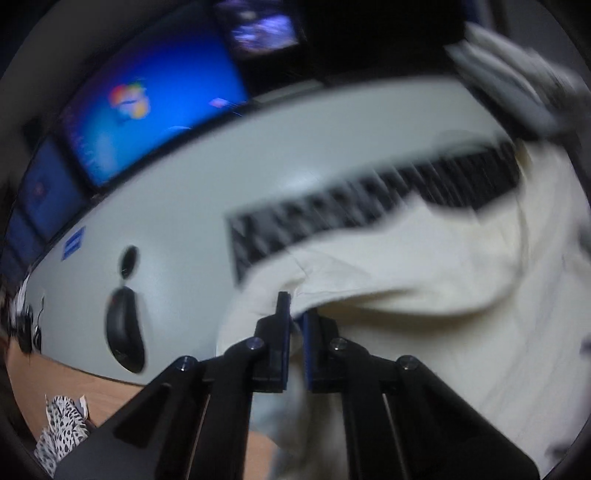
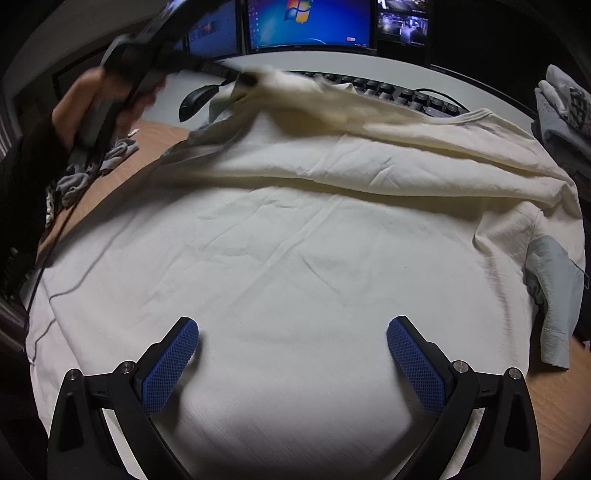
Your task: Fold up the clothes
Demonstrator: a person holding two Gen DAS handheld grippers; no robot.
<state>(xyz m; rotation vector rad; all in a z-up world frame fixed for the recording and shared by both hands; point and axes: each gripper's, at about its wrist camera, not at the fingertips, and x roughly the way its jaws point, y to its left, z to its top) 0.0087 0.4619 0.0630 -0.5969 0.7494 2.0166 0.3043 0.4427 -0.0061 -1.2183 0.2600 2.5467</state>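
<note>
Nearest the right wrist camera, the right hand-held gripper hangs with its blue-padded fingers spread wide and nothing between them, just above the cream-coloured cotton T-shirt that lies spread over most of the tabletop. The body of the shirt is flat, with light creases, and one short sleeve hangs off the right-hand side. Farther back, the far edge of the shirt is lifted: the left hand-held gripper has its fingers pinched nearly together on a fold of that cloth and holds it up above the rest. Judging by this, the fold is at an early stage; one edge looks to be on its way over the body, and no finished fold shows, so most of the folding remains. The tabletop is wood-toned with a pale grey mat at its back, where a black keyboard, partly covered by the shirt, and a black computer mouse lie. A bundle of grey cloth sits to the left and more pale clothing to the right. Beyond, lit blue monitors stand in a dim room.
</note>
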